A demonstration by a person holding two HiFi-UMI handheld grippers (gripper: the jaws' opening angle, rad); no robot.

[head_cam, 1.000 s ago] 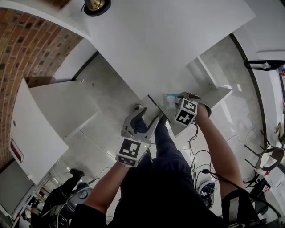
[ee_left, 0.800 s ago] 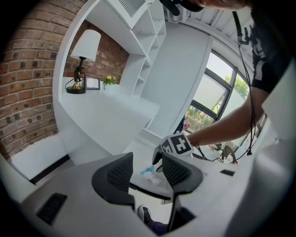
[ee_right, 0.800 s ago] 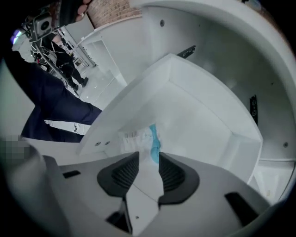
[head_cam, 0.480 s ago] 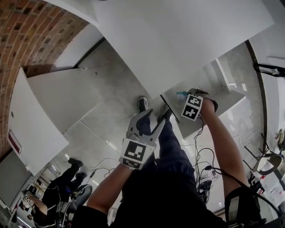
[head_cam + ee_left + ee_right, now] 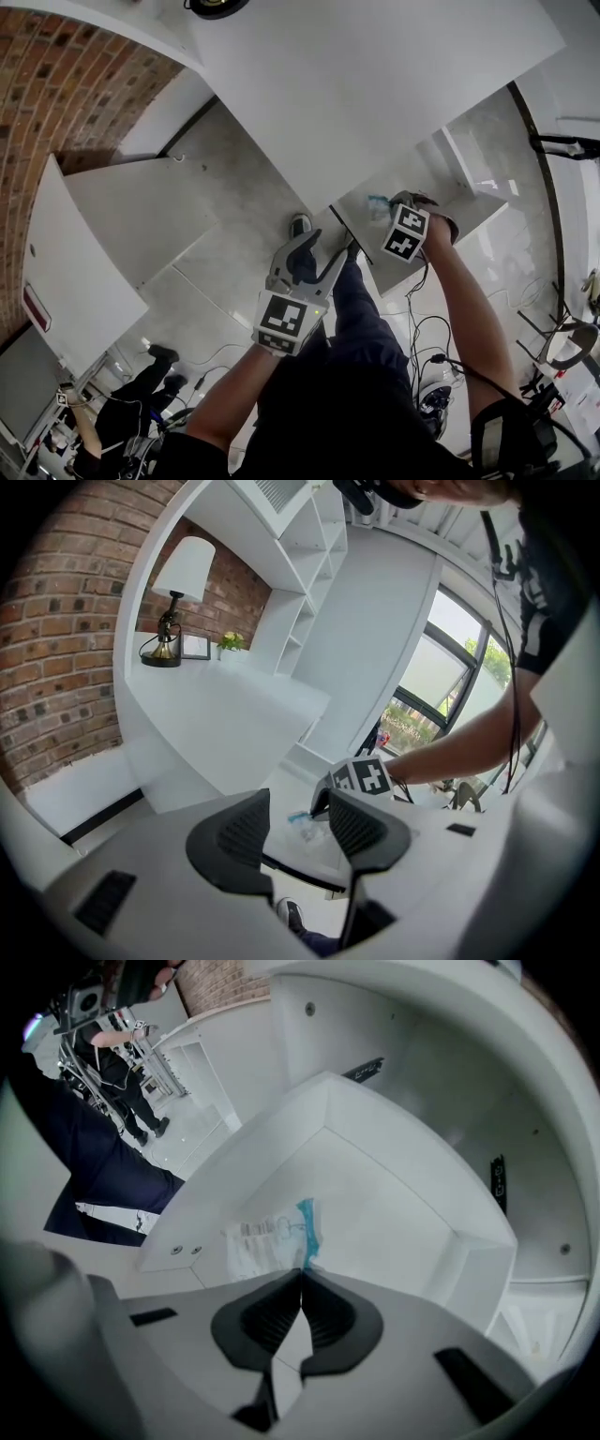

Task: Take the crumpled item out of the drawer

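Drawer (image 5: pixel 403 1222) holds a clear wrapper (image 5: pixel 267 1241) — right gripper (image 5: pixel 301 1274) pinches its teal edge, left gripper (image 5: pixel 298 806) spread, empty, beside the drawer.

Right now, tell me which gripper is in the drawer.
The right gripper: its jaws are shut on the wrapper inside the drawer; the left gripper is open, outside it.
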